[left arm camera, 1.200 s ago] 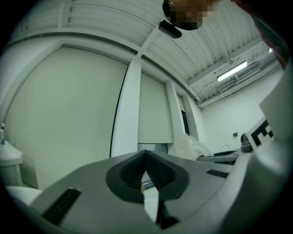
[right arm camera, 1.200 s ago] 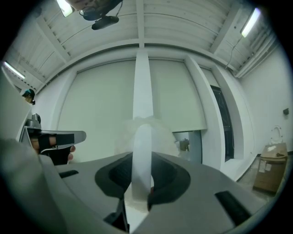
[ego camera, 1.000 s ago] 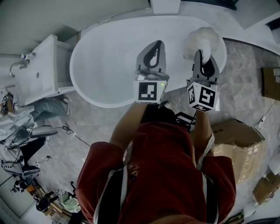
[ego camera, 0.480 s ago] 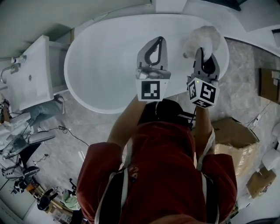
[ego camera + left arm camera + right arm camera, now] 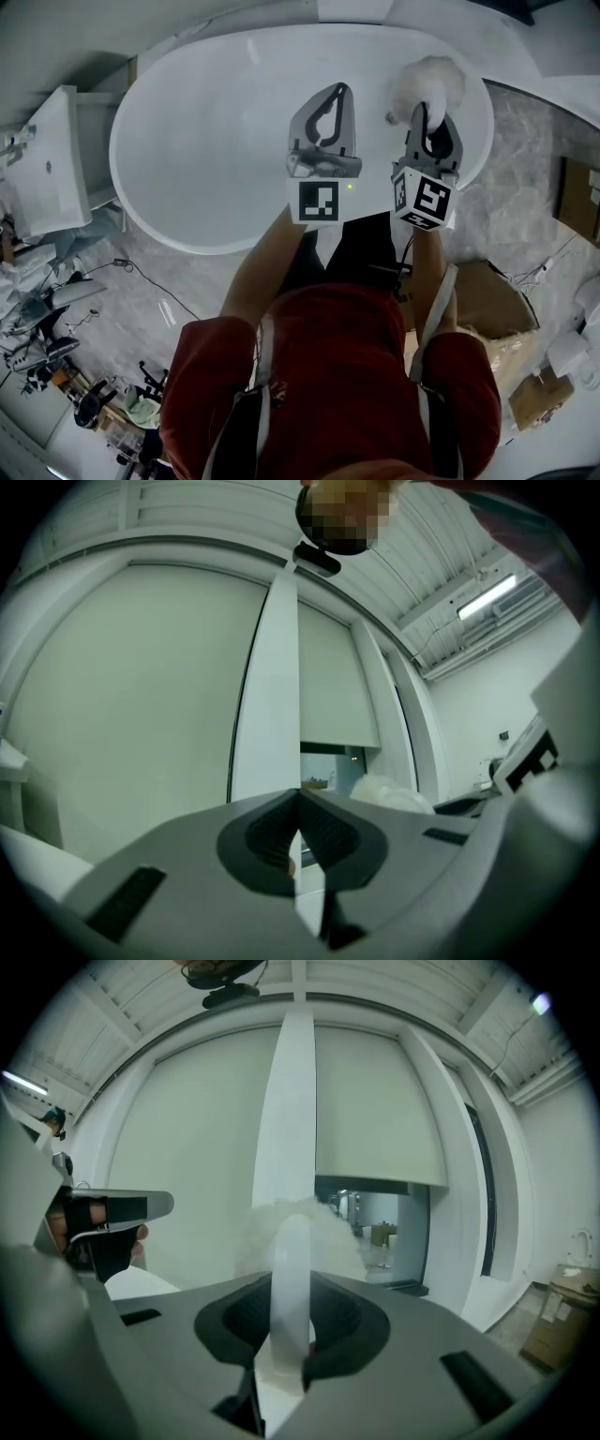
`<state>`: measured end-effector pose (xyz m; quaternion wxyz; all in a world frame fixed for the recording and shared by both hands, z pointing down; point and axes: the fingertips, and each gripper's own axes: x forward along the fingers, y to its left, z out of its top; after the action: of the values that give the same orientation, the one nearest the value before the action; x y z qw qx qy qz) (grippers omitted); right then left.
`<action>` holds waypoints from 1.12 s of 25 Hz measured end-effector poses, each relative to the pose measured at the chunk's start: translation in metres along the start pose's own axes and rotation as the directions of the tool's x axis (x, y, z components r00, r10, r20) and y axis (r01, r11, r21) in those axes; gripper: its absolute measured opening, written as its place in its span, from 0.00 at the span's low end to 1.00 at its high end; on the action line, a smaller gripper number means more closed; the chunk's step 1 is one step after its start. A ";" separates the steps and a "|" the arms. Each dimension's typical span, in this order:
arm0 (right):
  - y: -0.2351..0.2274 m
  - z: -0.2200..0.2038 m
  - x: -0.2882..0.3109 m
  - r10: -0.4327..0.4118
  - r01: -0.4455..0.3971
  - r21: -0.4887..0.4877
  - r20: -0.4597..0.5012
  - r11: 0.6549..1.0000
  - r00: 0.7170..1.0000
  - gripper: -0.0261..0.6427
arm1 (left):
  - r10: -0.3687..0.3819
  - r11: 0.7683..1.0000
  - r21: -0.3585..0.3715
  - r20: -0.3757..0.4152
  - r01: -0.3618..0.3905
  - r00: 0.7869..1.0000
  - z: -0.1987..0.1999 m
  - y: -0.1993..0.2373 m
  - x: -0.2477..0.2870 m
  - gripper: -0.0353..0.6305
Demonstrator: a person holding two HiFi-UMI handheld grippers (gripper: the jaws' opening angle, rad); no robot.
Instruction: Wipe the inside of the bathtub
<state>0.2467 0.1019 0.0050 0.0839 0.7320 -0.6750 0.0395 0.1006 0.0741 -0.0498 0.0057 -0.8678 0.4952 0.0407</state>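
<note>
The white oval bathtub [image 5: 206, 122] fills the top of the head view. My right gripper [image 5: 427, 112] hangs over its right end, shut on the white handle [image 5: 292, 1274] of a fluffy white duster. The duster's head [image 5: 429, 82] sticks out past the jaws, over the tub's right rim. It also shows as a pale puff [image 5: 309, 1227] in the right gripper view. My left gripper [image 5: 340, 91] is held over the middle of the tub, to the left of the right one. Its jaws [image 5: 298, 803] are pressed together with nothing between them.
A white sink cabinet [image 5: 42, 178] stands left of the tub. Cardboard boxes [image 5: 492, 300] sit on the marble floor at the right. Cables and clutter [image 5: 84, 375] lie at the lower left. The person's red shirt [image 5: 337, 384] fills the bottom of the head view.
The head view has shifted, so the tub and sink cabinet sit further left and more of the tub shows. Both grippers hold much the same pose; the duster stays gripped.
</note>
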 end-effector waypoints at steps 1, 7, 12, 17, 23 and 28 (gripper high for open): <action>-0.010 -0.009 0.011 0.010 -0.010 -0.009 -0.005 1.000 1.000 0.18 | 0.007 1.000 0.004 -0.006 -0.007 1.000 -0.010 -0.007 0.011 0.08; -0.055 -0.061 0.066 0.054 -0.054 -0.018 -0.021 0.998 0.998 0.18 | 0.045 0.999 0.006 -0.056 -0.045 0.997 -0.071 -0.040 0.067 0.08; -0.092 -0.133 0.113 0.066 -0.066 -0.003 -0.053 0.998 0.996 0.18 | 0.084 0.996 0.008 -0.118 -0.084 0.989 -0.149 -0.059 0.110 0.08; -0.115 -0.215 0.163 0.039 -0.038 0.010 -0.091 0.999 0.995 0.18 | 0.142 0.990 -0.004 -0.144 -0.144 0.979 -0.225 -0.061 0.144 0.08; -0.104 -0.331 0.206 -0.010 0.012 0.014 -0.174 1.000 0.985 0.18 | 0.153 0.987 -0.007 -0.190 -0.158 0.970 -0.332 -0.047 0.149 0.08; -0.098 -0.414 0.231 -0.040 0.038 -0.015 -0.216 0.999 0.975 0.18 | 0.125 0.991 -0.020 -0.212 -0.133 0.969 -0.411 -0.039 0.154 0.08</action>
<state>0.3868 -0.0450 0.4444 0.1617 0.7360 -0.6474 0.1136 0.2390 -0.0584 0.3466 -0.0638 -0.8332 0.5476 -0.0424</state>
